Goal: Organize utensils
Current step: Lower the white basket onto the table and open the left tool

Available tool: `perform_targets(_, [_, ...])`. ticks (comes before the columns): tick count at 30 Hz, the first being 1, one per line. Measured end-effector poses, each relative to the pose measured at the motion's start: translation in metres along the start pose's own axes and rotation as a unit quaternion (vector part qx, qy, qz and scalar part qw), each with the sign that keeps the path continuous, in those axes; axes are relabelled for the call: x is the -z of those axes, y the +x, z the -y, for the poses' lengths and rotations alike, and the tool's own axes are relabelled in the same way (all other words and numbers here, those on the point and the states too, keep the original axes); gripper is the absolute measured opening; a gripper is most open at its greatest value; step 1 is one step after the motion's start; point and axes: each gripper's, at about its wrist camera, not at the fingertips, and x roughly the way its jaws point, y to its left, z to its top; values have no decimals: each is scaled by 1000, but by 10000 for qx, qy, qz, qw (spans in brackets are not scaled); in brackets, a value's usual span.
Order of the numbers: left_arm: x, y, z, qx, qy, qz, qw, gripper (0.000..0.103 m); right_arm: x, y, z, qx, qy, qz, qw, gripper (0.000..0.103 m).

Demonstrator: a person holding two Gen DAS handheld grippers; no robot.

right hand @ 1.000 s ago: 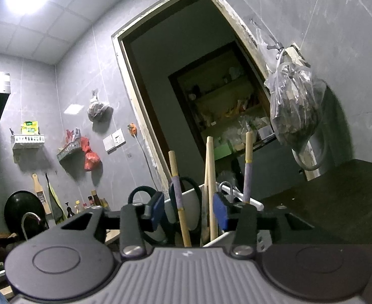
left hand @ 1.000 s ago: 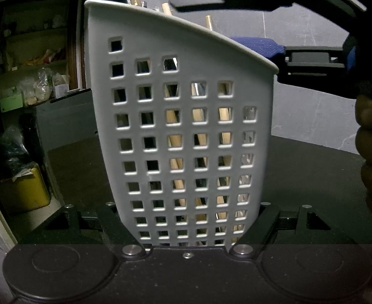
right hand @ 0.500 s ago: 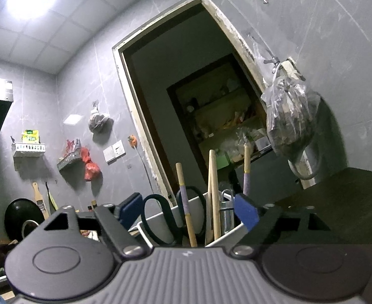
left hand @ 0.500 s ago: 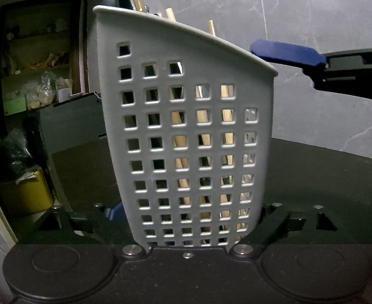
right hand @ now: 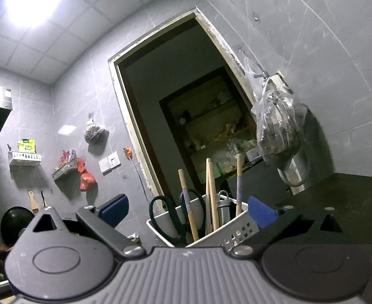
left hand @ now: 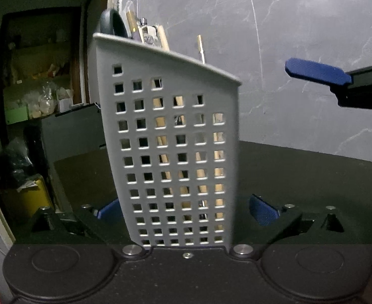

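A grey perforated utensil holder point(left hand: 175, 152) stands upright on the dark counter, right in front of my left gripper point(left hand: 186, 211). That gripper is open, its blue pads on either side of the holder's base, apart from the walls. In the right wrist view the holder point(right hand: 236, 230) holds black-handled scissors point(right hand: 172, 217), several wooden-handled utensils point(right hand: 211, 195) and a metal tool point(right hand: 223, 206). My right gripper point(right hand: 188, 211) is open and empty, just above and behind the holder's rim. One of its blue pads point(left hand: 317, 71) shows at the right of the left wrist view.
The dark counter point(left hand: 299, 174) runs to a grey tiled wall. A doorway point(right hand: 186, 116) opens onto cluttered shelves behind the holder. A plastic bag point(right hand: 278, 129) hangs on the wall at the right. Wall racks and a black pan point(right hand: 15, 221) sit far left.
Both grippers have opened and pulled back. The left let go of the holder, which now looks smaller. The right released a utensil handle and withdrew to the right.
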Motion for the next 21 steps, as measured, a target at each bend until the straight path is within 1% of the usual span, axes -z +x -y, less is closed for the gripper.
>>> perform_targets(4, [4,-10,2,-58,-22,43,10000,102,3,-12,-3,84,31,68,9999,103])
perform_targets(9, [12,-35,6,-193,35,122,9997,102,5,-30,-10,282,24,124,9995,103])
perform_targets(15, [11,-77,10,-382,74,442,9983,102,9,-56,-21,497,-29,220,9985,103])
perform_targets(21, [5,-119,20,-563,88,844,9948,102,10,-82,-33,581,-138,363,9975,103])
